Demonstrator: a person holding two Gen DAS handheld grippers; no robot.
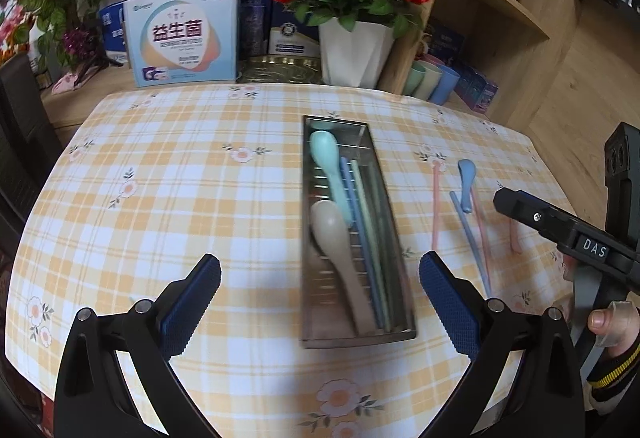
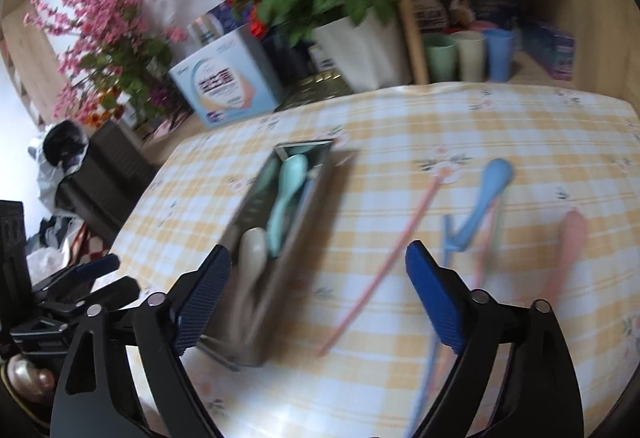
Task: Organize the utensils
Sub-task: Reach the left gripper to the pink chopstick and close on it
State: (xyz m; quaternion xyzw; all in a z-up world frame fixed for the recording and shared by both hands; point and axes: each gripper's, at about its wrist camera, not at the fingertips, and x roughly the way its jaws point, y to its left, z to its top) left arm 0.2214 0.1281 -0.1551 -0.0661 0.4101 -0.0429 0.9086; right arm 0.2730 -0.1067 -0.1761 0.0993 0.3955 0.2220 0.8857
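1. Your left gripper (image 1: 320, 278) hangs over the near end of the metal tray (image 1: 394, 334), jaws spread wide, nothing between them.
2. Inside the tray lie a teal spoon (image 1: 326, 161), a beige spoon (image 1: 334, 238) and a few chopsticks (image 1: 366, 222); those are sorted.
3. Right of the tray, loose on the checked tablecloth (image 1: 160, 197), you have a pink chopstick (image 1: 435, 205), then a blue spoon (image 1: 466, 183) lying across a blue chopstick (image 1: 468, 234) and another pink one, then a pink spoon (image 2: 568, 250) farthest out.
4. Your right gripper (image 2: 318, 298) is empty too, jaws wide apart, above the tray's right edge.
5. These look like light, stiff, smooth plastic: likely to slip or roll, so pinch each mid-handle. Lift the blue spoon first, since it rests on the sticks.
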